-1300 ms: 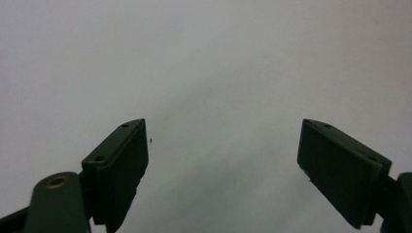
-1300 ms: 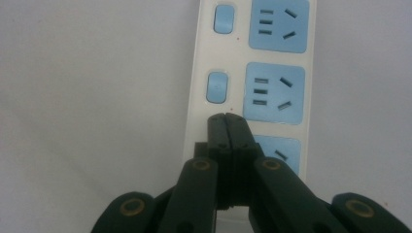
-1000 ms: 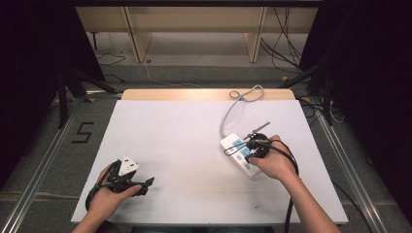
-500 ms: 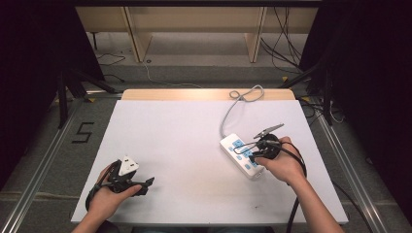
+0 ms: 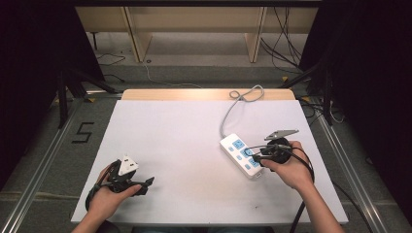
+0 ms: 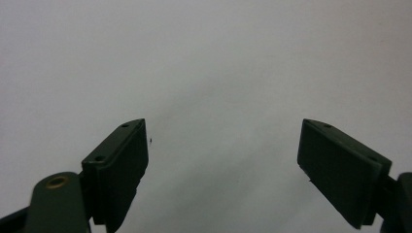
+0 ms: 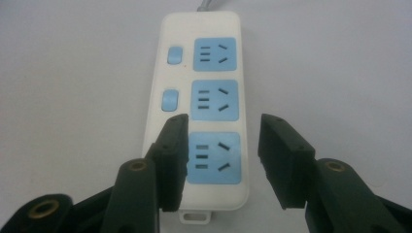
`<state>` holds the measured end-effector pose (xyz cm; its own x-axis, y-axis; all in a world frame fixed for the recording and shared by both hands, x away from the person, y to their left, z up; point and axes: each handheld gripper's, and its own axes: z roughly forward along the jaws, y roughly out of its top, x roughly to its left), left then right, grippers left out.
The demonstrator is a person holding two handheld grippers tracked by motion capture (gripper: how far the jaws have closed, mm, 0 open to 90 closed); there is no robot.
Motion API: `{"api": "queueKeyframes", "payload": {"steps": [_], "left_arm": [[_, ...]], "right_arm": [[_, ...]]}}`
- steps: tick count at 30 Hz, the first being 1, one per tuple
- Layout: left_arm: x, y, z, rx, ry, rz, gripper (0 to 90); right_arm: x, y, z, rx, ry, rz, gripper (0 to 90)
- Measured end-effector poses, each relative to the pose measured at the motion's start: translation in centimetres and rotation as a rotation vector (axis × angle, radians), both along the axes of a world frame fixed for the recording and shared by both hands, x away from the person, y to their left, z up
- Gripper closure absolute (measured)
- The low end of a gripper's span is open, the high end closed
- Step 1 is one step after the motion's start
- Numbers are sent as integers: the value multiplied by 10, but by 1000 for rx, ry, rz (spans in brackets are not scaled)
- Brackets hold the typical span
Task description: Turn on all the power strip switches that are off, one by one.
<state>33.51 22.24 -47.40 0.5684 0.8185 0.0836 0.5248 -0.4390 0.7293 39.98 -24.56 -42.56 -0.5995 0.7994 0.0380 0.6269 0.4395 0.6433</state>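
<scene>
Power strip (image 5: 242,155) sits right of table (image 5: 170,131) centre, cord (image 5: 232,108) running to the far edge. Right gripper (image 7: 221,160) hovers over the strip's nearest socket, jaws spread, holding nothing. Left gripper (image 6: 223,160) is well left of the strip, near the front edge, jaws wide apart over bare table. Risk: the strip looks light, so a jaw catching its edge could skid or twist it.
</scene>
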Motion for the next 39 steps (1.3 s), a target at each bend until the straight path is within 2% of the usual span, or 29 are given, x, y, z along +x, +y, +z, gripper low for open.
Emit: {"api": "queueKeyframes", "payload": {"steps": [7, 13, 20, 26, 34, 39], "left_arm": [[0, 1, 0, -3, 1, 9, 185], [1, 1, 0, -3, -1, 14, 185], [1, 2, 0, -4, -2, 17, 185], [1, 1, 0, -6, -4, 18, 185], [1, 1, 0, -9, -5, 19, 185], [1, 1, 0, -9, 0, 22, 183]], "right_arm": [[-9, -15, -7, 60, -81, -29, 521], [-16, -23, -16, 78, -140, -40, 461], [-23, -33, -25, 119, -199, -102, 422], [-27, -43, -31, 150, -213, -171, 409], [-32, -48, -38, 159, -230, -196, 403], [-34, -49, -37, 169, -248, -206, 399]]}}
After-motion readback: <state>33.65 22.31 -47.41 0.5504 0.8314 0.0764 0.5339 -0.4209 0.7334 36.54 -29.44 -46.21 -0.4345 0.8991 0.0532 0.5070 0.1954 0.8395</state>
